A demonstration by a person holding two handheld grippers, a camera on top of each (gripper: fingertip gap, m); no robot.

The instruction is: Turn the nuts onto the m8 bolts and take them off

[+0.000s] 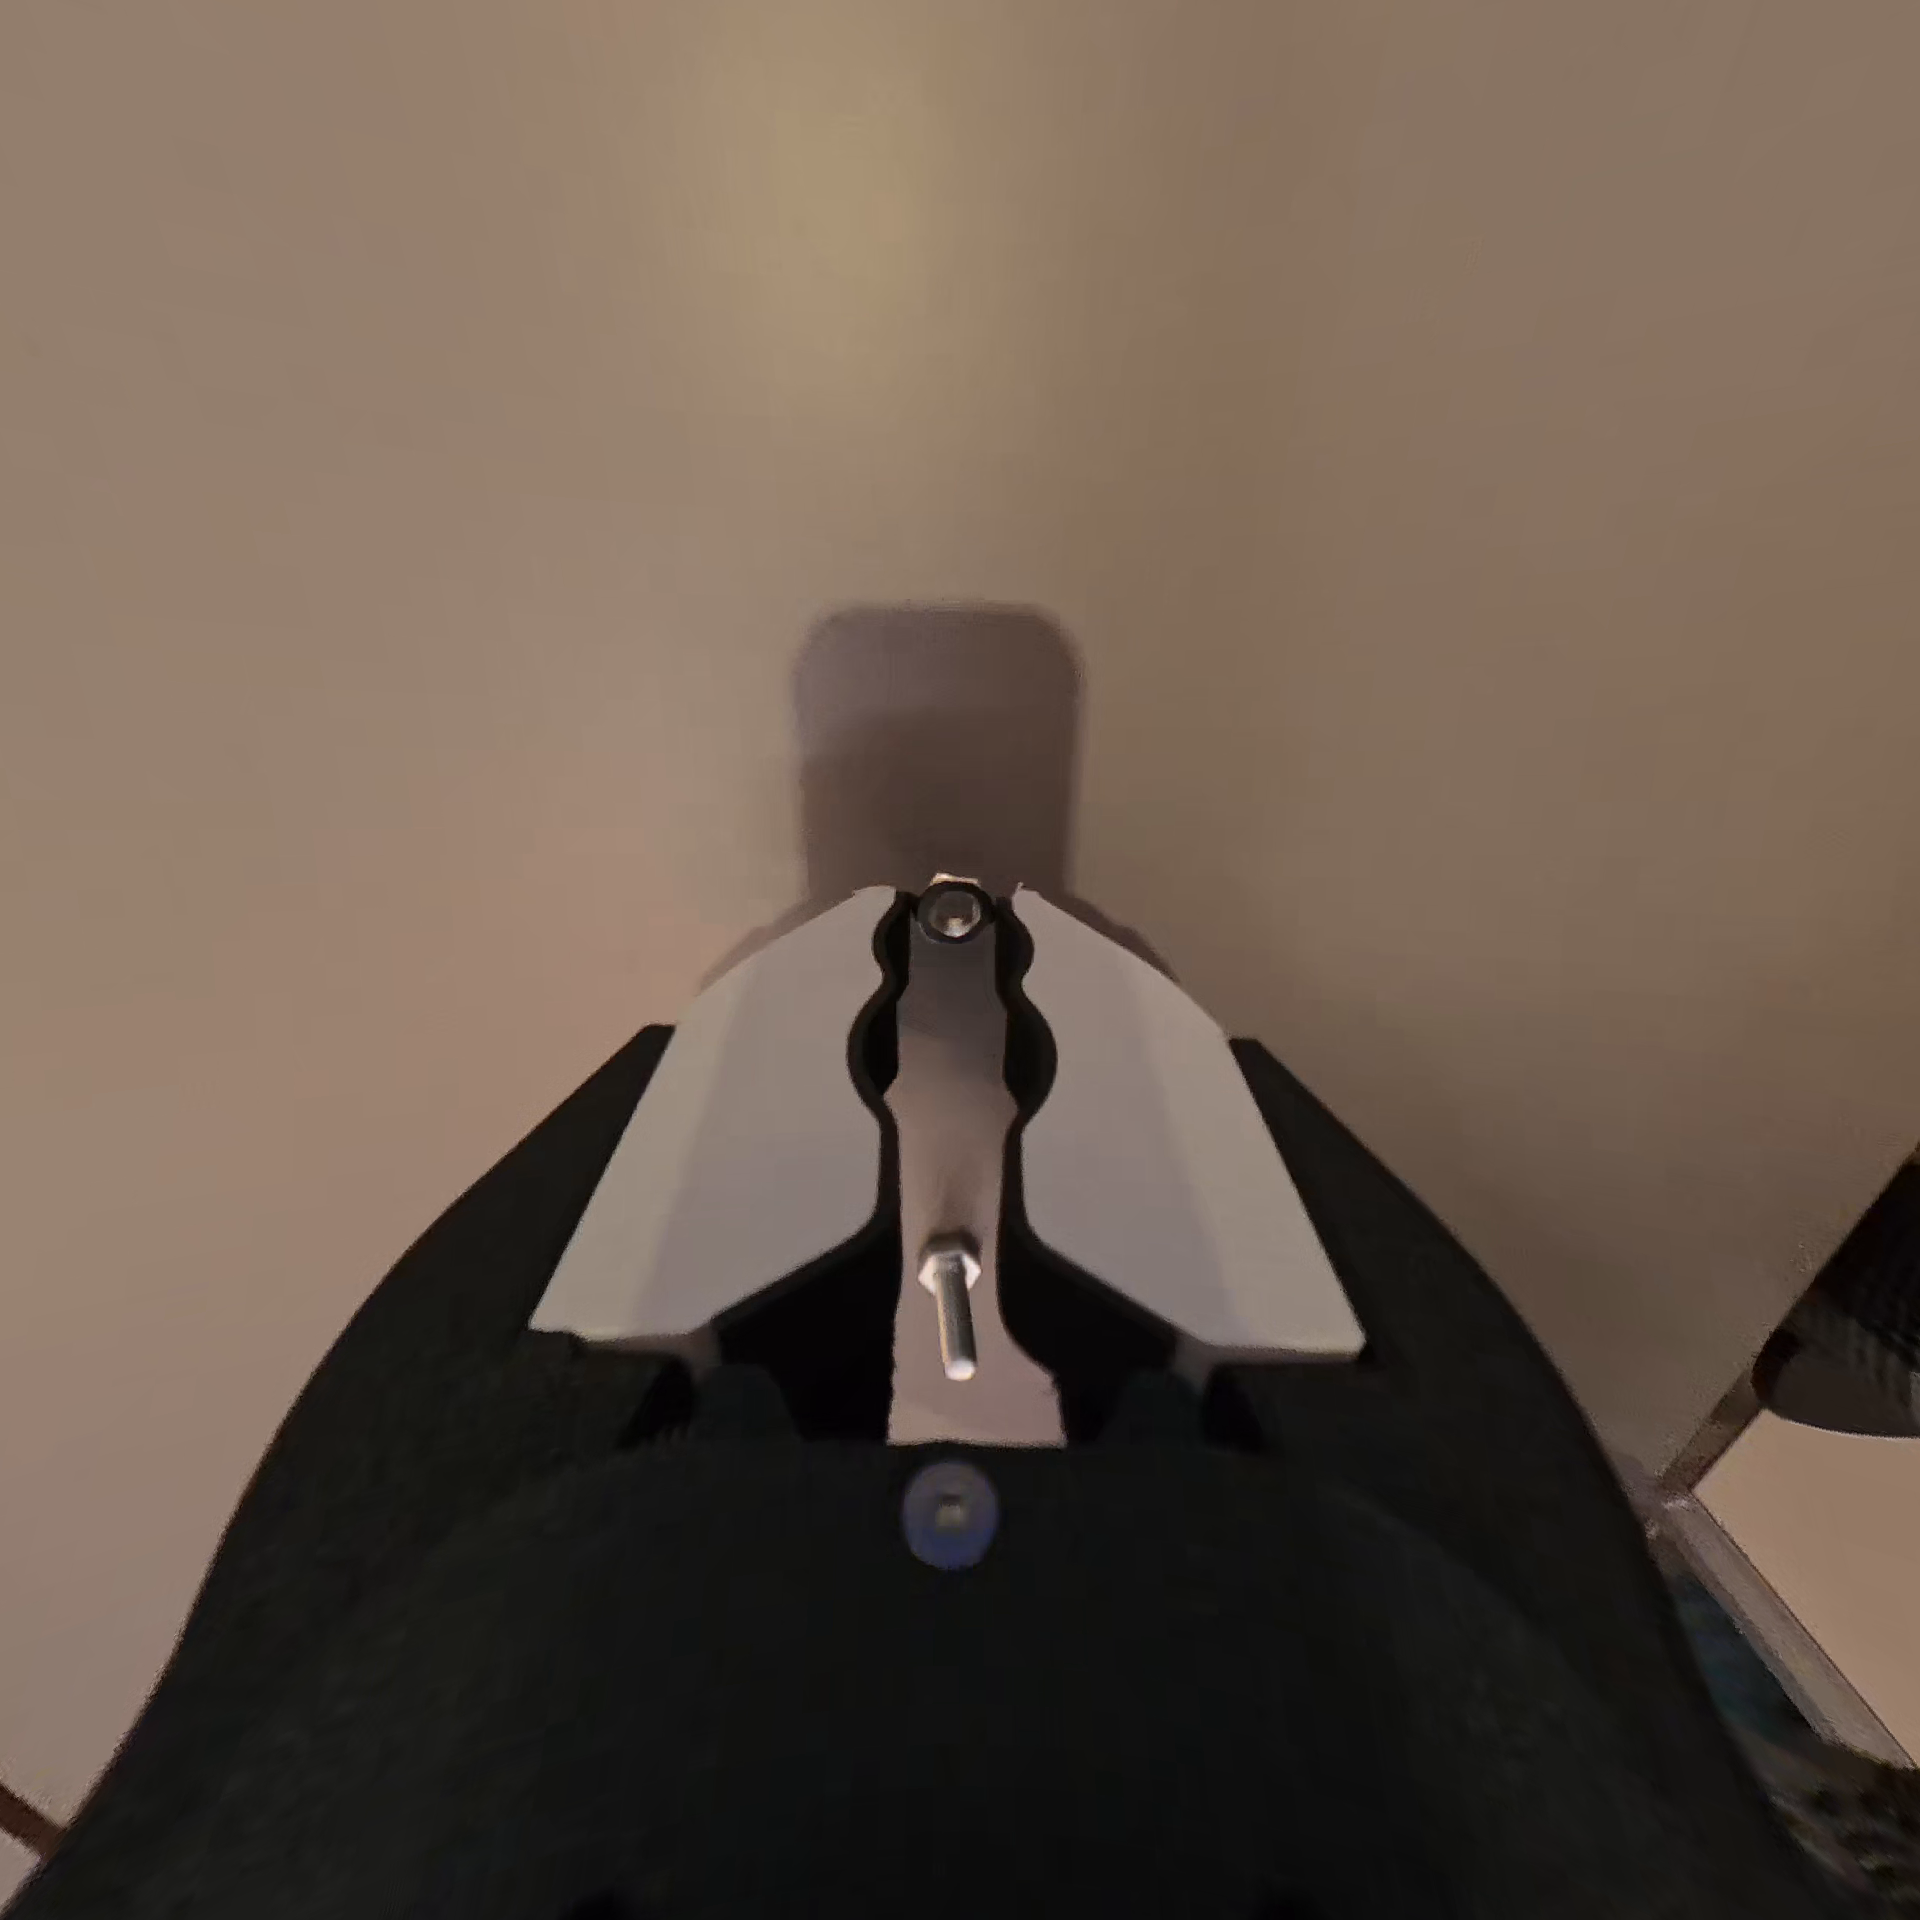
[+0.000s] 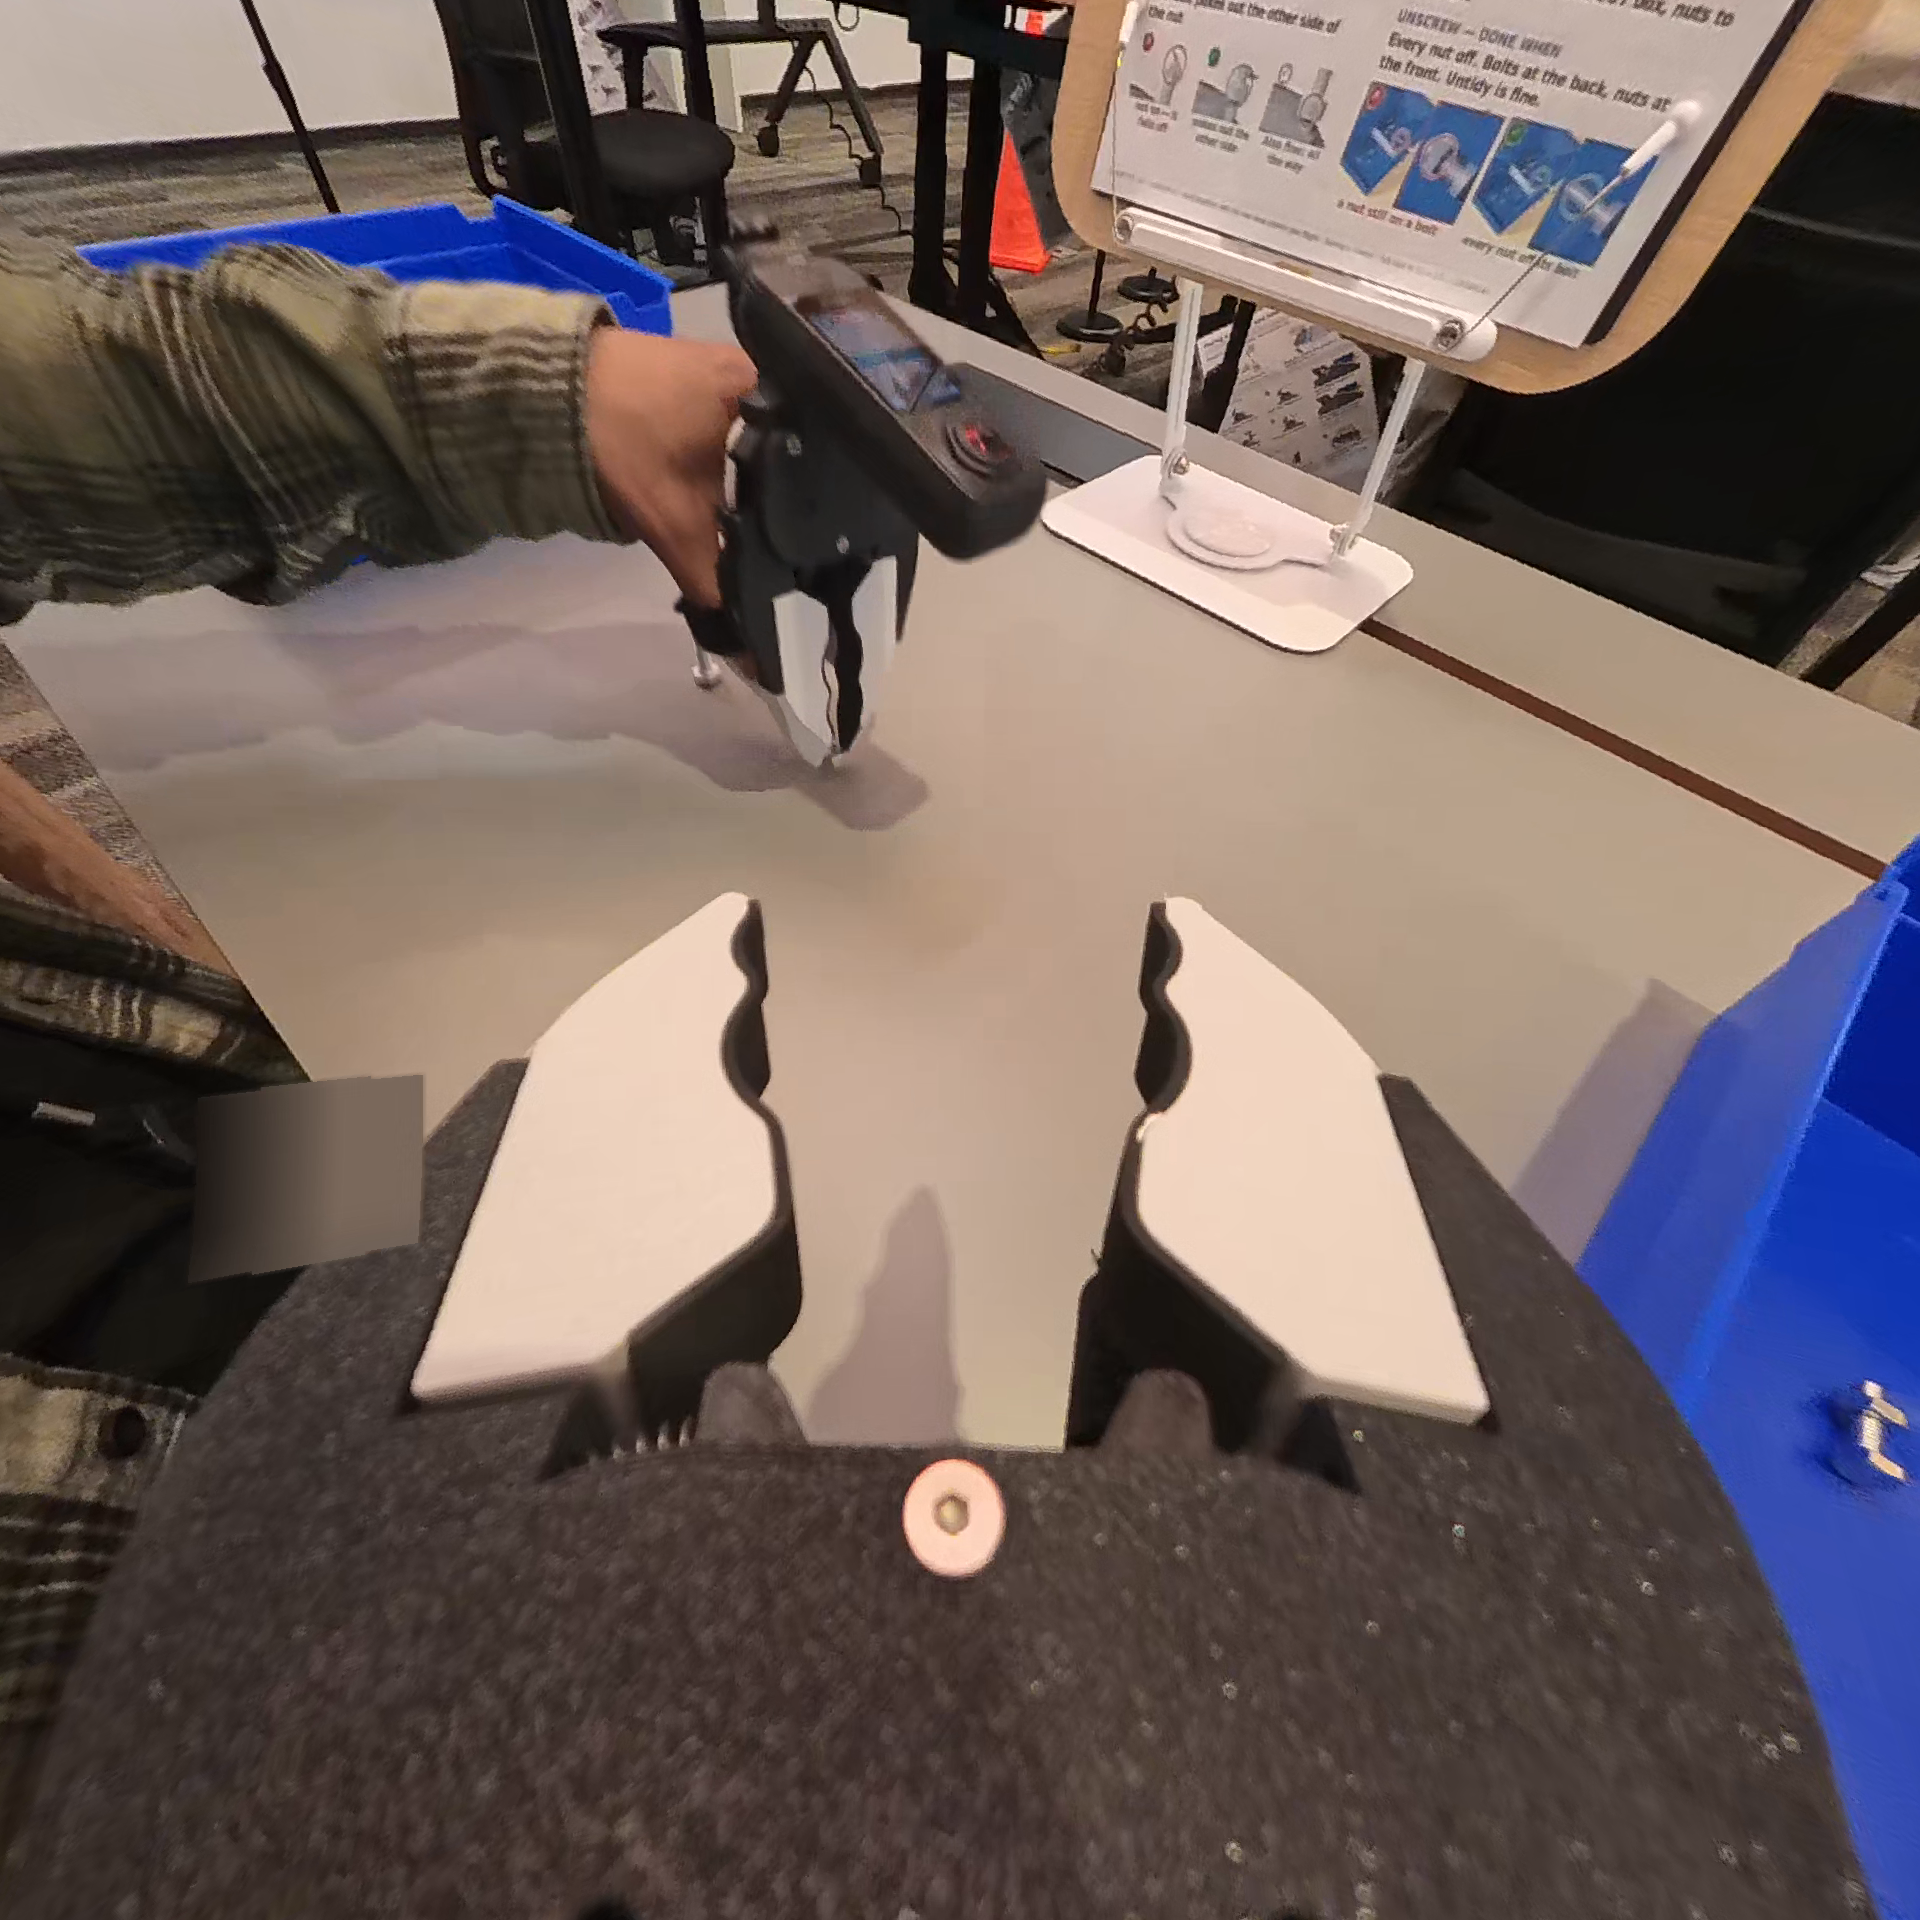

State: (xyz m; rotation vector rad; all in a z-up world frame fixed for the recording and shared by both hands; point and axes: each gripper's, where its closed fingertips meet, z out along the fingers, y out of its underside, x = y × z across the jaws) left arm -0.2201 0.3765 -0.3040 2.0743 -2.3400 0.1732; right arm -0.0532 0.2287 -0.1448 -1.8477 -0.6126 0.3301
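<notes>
The left gripper [image 1: 958, 914], white-fingered with black wavy pads, is closed narrowly on the round socket head of a silver steel bolt [image 1: 954, 921], gripped at the very fingertips. The head faces back up at the wrist camera, so the bolt's long axis runs roughly straight down toward the grey tabletop [image 2: 1143, 790], close to upright; the shank is hidden under the head, and a sliver of bright metal just beyond the head may be a nut, though that cannot be told. From the right wrist view this gripper points steeply down with its tips at or almost on the table near the middle.

A second silver bolt carrying a hexagonal nut [image 1: 951, 1304] lies flat on the table behind the left fingertips, toward the person; its long axis runs along the fingers' line, and the nut sits at the end nearer the fingertips.

The right gripper [image 2: 954, 935] hangs wide open and empty, well apart from the held bolt, which lies ahead of it and to its left. A blue plastic bin [image 2: 1766, 1195] stands at the table's right edge, close to the right gripper.
</notes>
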